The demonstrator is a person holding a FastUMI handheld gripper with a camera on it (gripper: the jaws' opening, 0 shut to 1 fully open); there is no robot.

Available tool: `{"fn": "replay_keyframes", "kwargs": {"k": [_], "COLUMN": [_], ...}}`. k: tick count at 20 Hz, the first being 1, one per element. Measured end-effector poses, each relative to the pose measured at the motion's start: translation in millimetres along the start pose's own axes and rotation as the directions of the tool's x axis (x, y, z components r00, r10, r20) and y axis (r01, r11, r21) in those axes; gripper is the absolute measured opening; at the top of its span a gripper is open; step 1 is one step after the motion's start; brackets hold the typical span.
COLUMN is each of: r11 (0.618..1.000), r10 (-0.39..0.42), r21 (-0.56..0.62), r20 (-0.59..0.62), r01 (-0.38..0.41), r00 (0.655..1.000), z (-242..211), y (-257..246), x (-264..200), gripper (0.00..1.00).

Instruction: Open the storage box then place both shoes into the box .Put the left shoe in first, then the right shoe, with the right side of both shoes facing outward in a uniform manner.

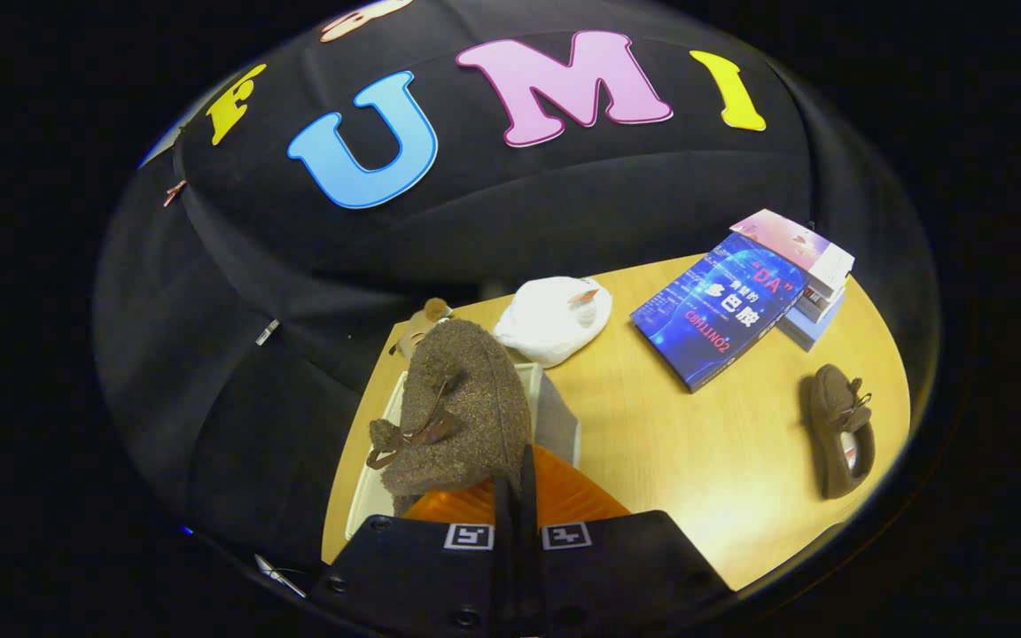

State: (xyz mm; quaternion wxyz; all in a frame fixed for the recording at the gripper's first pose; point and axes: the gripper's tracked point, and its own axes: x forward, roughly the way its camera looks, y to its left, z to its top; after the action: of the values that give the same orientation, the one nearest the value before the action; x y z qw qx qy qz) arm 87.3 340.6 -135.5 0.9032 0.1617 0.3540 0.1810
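While my fingers pinch together on the heel edge of a brown moccasin slipper, I hold it above the open storage box; its mate lies well apart on the table, near stacked books.

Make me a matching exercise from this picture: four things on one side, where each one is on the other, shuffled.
1. held shoe
2. second shoe
3. white cloth
4. blue book

A. leaning on a stack of books
B. alone on the table, right of the fingers
C. in the gripper, above the storage box
D. just beyond the box

Pairs: 1-C, 2-B, 3-D, 4-A
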Motion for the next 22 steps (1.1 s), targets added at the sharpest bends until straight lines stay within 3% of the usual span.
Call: {"fn": "replay_keyframes", "kwargs": {"k": [7, 14, 22], "r11": [0.998, 0.983, 0.969], "r10": [-0.043, -0.142, -0.228], "r21": [0.041, 0.104, 0.064], "r20": [-0.028, -0.095, -0.125], "r01": [0.044, 0.152, 0.237], "r00": [0.999, 0.985, 0.966], "z": [-16, -59, -83], "y": [43, 44, 48], "x": [37, 77, 112], "gripper": [0.05, 0.05, 0.05]}}
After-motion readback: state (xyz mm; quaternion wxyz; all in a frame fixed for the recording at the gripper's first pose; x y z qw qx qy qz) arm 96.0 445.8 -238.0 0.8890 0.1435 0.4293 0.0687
